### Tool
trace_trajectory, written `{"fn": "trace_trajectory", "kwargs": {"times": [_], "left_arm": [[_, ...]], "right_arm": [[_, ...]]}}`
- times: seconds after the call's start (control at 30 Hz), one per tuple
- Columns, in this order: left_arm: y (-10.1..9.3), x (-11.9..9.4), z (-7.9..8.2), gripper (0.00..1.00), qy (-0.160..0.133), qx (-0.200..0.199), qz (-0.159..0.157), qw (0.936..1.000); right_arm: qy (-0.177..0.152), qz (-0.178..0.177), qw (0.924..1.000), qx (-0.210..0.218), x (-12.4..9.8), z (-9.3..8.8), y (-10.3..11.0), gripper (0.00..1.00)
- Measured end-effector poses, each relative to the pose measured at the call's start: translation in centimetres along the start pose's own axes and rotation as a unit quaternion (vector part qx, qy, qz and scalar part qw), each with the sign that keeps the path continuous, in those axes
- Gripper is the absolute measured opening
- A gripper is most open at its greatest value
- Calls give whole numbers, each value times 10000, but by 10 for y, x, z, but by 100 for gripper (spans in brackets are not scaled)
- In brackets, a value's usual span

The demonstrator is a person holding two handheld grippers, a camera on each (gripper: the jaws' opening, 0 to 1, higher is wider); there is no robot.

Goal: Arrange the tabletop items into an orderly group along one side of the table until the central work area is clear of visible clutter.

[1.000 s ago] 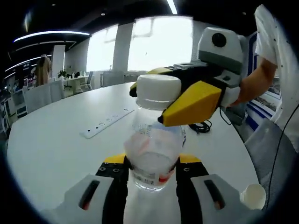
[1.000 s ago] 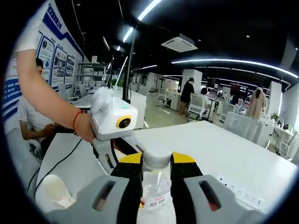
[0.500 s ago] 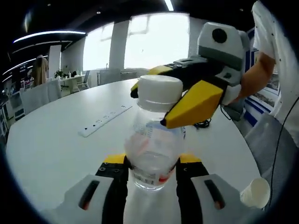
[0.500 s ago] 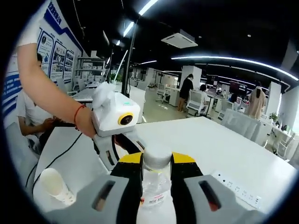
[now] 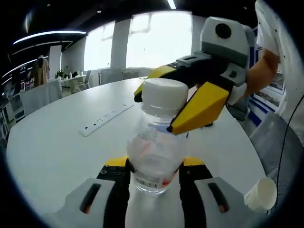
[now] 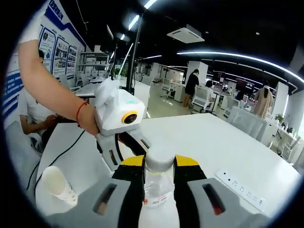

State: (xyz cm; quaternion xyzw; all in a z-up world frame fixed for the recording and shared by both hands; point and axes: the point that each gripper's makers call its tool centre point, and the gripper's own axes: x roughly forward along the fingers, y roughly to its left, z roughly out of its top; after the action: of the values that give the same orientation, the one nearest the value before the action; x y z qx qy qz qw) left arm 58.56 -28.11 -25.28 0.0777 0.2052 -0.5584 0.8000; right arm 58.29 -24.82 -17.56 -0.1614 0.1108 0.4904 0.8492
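Clear plastic bottle, white ribbed cap, between both tools

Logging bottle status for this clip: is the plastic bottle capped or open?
Capped: a white cap sits on the clear plastic bottle, with the right gripper closed around it.

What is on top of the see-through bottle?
A white cap sits on the bottle. The right gripper has its yellow jaws closed around the cap, covering part of its far side, while the left gripper grips the body.
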Motion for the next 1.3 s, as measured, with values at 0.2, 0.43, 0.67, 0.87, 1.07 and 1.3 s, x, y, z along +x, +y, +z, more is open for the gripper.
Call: {"fn": "trace_trajectory", "kwargs": {"times": [0.2,0.43,0.67,0.87,1.07,1.3], "left_arm": [[0,1,1,41,-17,-4,40,10000],[1,2,2,46,9,-28,79,10000],[1,2,3,48,-6,-95,96,9999],[0,2,5,51,-25,-96,127,9999],[-1,0,4,54,19,-217,136,9997],[0,-4,7,61,-55,-295,208,9993]], "right_arm": [[89,-27,10000,6,-2,-1,0,21],[116,-84,9999,93,-4,-2,-3,22],[145,-121,9997,129,-4,-3,-7,23],[111,-158,9997,163,-5,0,-7,26],[84,-194,9995,221,-9,4,-10,30],[47,-222,9994,262,-15,11,-13,35]]}}
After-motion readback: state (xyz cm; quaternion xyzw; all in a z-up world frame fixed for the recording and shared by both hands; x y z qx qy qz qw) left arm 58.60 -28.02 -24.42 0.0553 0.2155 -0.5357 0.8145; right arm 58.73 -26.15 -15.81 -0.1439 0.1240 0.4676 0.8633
